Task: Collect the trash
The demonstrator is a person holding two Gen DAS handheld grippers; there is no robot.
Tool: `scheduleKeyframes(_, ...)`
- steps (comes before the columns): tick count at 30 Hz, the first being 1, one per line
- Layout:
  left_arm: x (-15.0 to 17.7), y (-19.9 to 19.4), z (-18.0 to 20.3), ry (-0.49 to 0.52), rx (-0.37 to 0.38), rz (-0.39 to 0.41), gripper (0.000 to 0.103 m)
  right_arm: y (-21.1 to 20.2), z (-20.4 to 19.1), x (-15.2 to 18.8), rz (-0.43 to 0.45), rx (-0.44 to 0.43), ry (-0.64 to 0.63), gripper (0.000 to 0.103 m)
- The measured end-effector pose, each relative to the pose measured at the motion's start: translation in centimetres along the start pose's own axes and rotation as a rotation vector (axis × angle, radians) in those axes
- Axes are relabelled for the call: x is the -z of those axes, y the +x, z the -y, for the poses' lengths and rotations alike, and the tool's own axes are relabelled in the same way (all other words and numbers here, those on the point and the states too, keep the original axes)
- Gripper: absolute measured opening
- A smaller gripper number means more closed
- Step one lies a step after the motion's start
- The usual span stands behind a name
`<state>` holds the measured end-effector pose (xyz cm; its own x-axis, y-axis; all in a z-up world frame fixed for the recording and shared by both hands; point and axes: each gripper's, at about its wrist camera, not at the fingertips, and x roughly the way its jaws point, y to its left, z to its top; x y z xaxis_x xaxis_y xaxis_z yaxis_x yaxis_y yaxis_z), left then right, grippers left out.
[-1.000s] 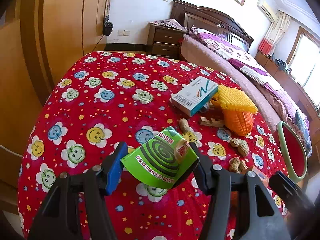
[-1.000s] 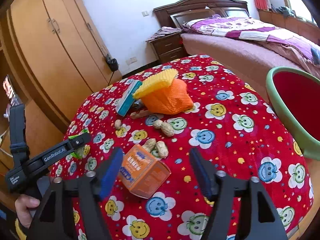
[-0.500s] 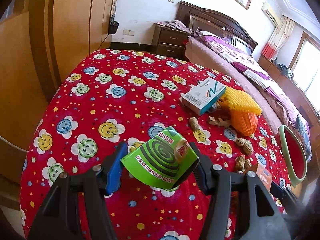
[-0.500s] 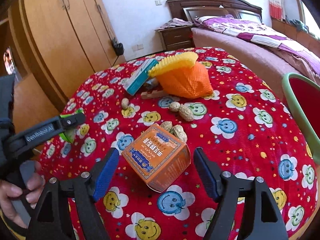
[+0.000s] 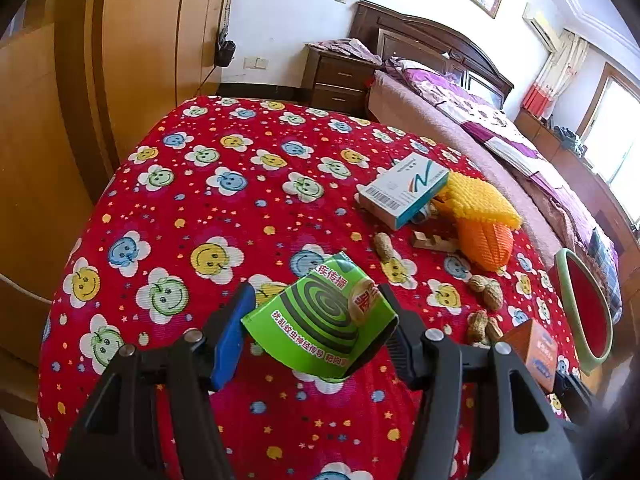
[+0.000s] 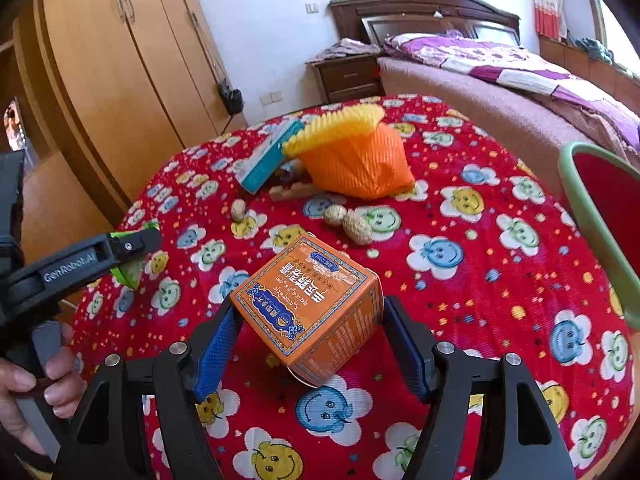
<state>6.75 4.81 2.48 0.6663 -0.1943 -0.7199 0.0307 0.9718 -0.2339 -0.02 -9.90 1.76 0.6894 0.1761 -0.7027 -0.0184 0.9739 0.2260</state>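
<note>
The collecting is under way but far from finished. The left tool (image 5: 316, 296) is gripping a green box (image 5: 316, 328) between its pads, roughly two thirds open around it, and is holding it above the near edge of the desk (image 5: 224, 148). The right tool (image 6: 310, 308) is clamping an orange box (image 6: 304, 296); its jaws have just been closing in on it, and the box is sitting tilted between the pads, seemingly clear of the cloth, toward the desk's near right side. A green-rimmed bin (image 6: 576, 204) is waiting just off the right edge. Its red inside is only partly showing, and no trash is showing in that part, so both boxes are probably yet to be dropped in.

Everything else is lying on the desk untouched. Counting what is left toward the far right corner:

- one white and blue box (image 5: 404, 188)
- one yellow foam net (image 5: 478, 200), resting on top of one orange foam net (image 5: 486, 244)
- one small wooden piece (image 5: 434, 242) beside them
- five peanuts: a single one (image 5: 384, 246) near the white and blue box, two together (image 5: 488, 290) near the right edge, and two more (image 5: 484, 326) closer to the near right corner

That is making two items in hand and nine waiting.
</note>
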Motion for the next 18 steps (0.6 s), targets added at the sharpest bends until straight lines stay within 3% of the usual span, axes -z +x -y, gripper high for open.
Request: scheduleKeyframes(18, -0.8, -1.0, 5.2, 0.059, 0.107, -0.003, 0.062, -5.0, 4.6, -2.0, 0.121, 0.03, 0.084, 0.073)
